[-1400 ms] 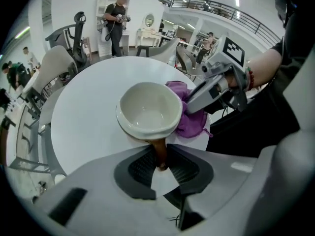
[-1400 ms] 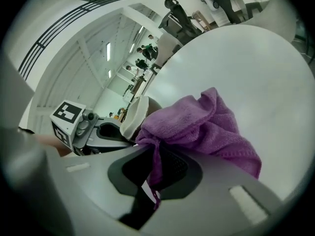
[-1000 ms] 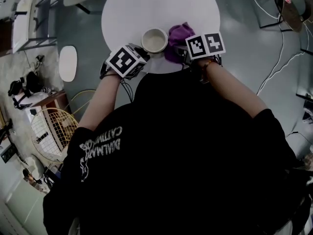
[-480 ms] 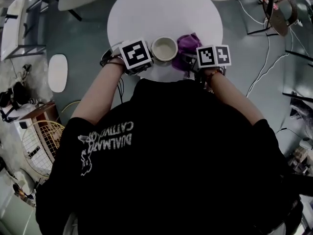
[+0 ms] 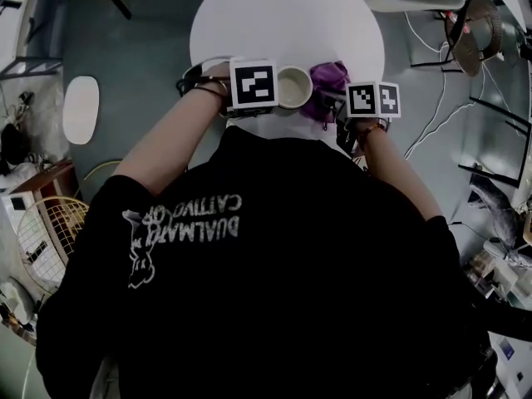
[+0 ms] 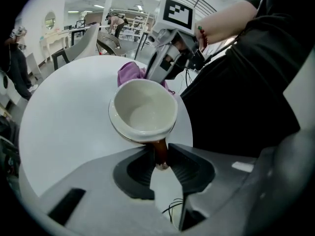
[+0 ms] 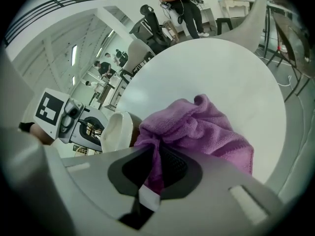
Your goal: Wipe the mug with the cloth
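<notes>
Left gripper (image 6: 159,149) pinching mug (image 6: 142,109) by its handle (image 6: 161,157), jaws just opened a little with handle between them; mug at bench's (image 6: 59,117) near edge. Right gripper (image 7: 153,154) clamped on cloth (image 7: 202,127), bunched beside mug's side (contact unclear). Wiping likely underway; inside apparently still to do

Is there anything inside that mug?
Nothing shows in the mug: its pale inside looks bare. The near rim covers a strip of the inner wall just below it.

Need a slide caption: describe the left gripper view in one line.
Left gripper, jaws just easing open, holds the mug by its handle; right gripper holds a purple cloth behind it.
</notes>
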The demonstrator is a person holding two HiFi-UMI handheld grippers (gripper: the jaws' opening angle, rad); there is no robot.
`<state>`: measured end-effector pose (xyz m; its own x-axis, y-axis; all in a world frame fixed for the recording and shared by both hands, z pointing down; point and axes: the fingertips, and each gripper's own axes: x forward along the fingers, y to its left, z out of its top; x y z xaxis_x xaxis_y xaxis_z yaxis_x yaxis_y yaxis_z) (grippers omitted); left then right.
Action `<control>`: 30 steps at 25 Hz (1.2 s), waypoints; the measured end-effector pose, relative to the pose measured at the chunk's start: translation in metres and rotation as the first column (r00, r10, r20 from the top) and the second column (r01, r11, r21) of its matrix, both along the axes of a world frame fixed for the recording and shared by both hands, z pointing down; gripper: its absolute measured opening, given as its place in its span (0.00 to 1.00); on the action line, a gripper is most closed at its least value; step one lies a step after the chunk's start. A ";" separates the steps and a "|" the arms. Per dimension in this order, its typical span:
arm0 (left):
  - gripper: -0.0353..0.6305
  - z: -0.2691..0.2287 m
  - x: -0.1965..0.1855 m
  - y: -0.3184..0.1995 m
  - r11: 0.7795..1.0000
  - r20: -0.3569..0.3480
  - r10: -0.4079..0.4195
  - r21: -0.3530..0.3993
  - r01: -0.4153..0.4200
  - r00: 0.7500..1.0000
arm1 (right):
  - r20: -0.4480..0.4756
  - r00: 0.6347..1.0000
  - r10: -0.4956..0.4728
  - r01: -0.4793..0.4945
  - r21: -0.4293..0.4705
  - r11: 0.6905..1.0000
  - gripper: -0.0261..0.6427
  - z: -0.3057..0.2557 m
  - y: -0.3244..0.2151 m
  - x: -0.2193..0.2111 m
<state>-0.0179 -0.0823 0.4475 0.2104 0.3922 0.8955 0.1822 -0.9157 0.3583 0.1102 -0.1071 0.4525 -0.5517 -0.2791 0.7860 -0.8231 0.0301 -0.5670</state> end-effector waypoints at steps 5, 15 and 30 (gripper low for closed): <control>0.18 -0.001 0.005 -0.003 1.000 -0.047 0.025 -0.002 -0.025 0.999 | -0.039 0.997 -0.064 0.064 0.000 0.998 0.08 -0.005 -0.018 0.002; 0.17 -0.002 0.013 -0.004 0.998 -0.099 0.048 -0.024 -0.051 0.994 | -0.140 0.942 -0.306 0.302 -0.051 0.952 0.08 -0.003 -0.054 -0.003; 0.17 0.000 0.006 -0.002 0.997 -0.104 0.042 -0.053 -0.048 0.994 | -0.237 0.773 -0.589 0.569 -0.153 0.808 0.08 0.002 -0.069 -0.029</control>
